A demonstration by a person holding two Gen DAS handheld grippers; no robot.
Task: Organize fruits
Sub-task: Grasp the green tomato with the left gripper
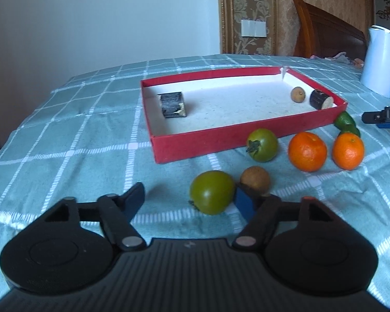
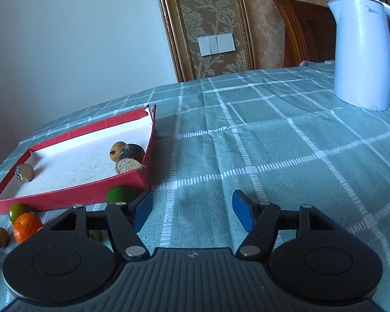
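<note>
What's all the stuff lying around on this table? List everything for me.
Box: one, red outside, white inside, mid-table.
Cut dark chunks: two, opposite ends of the box.
Small brown fruit: one, in the box beside the right chunk.
Green tomatoes: two, in front of the box.
Brown round fruit: one, beside the nearer tomato.
Oranges: two, right of the tomatoes.
Green fruit: at the box's right corner, count unclear.
Kettle: one, white, far right.
Tablecloth: teal, checked.
Chair: brown wood, behind.
Left gripper: open, near tomato between fingers.
Right gripper: open, empty.
</note>
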